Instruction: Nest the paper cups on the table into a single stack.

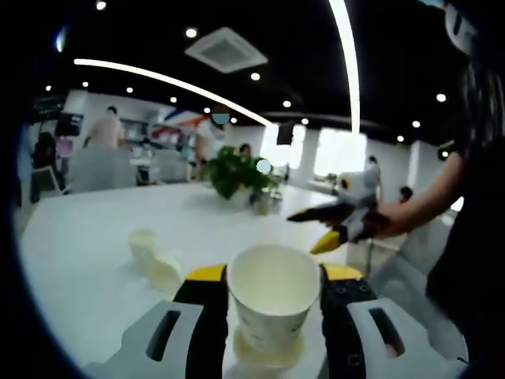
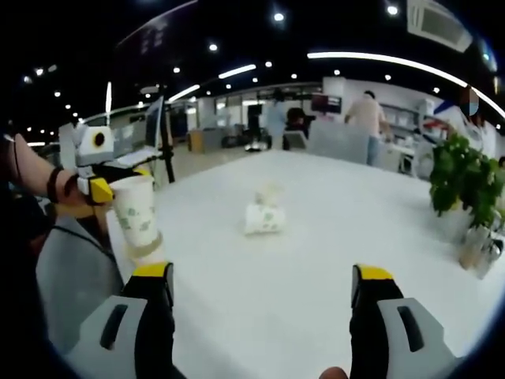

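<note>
A broad white worktop (image 2: 331, 237) is stretching across a bright open office under ceiling spotlights, with a potted plant (image 1: 237, 175) standing toward its far side. The left tongs (image 1: 272, 296) are gripping an upright paper cup (image 1: 272, 296). Two more cups (image 2: 264, 212) are lying tipped on the worktop. The right tongs (image 2: 260, 288) are gaping wide, holding nothing.

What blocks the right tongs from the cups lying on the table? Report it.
Nothing visible. The right tongs stand open over bare white table, and the lying cups sit straight ahead. The left tongs hold a cup off to one side.
</note>
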Demonstrator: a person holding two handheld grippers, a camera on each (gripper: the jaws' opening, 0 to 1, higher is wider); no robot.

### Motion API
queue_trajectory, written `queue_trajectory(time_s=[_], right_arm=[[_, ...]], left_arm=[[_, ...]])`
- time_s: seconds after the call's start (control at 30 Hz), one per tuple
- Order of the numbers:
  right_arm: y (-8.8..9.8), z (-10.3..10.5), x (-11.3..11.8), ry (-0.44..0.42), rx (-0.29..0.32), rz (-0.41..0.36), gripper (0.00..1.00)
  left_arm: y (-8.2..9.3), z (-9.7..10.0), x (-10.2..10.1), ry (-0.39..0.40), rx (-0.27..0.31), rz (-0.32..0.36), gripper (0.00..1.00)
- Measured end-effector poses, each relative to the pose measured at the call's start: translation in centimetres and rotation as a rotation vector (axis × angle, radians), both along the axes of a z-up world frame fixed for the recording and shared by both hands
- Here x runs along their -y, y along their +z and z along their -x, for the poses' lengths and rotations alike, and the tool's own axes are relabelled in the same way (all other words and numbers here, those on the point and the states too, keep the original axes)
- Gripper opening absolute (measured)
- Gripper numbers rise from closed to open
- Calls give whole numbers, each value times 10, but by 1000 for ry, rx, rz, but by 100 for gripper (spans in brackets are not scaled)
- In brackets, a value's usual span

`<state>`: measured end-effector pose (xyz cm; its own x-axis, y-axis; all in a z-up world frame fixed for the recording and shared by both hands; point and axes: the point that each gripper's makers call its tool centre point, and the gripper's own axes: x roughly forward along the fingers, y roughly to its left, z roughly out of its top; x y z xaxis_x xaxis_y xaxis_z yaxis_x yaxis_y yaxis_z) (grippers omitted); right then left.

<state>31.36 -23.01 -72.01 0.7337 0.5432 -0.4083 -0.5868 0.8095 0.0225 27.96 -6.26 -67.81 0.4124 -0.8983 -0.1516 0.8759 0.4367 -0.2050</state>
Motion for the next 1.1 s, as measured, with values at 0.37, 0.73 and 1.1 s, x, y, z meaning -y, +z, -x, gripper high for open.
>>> queue_trajectory(time_s=[0.37,0.73,1.1], right_arm=[[-3,4,4,-3,-10,9,91],[-8,7,1,-2,-23,17,91],[-9,9,-2,-1,-29,18,91]], left_arm=[[-18,5,3,-8,7,-33,45],[-28,9,0,2,11,-55,46],[-45,11,-3,3,-7,-95,47]])
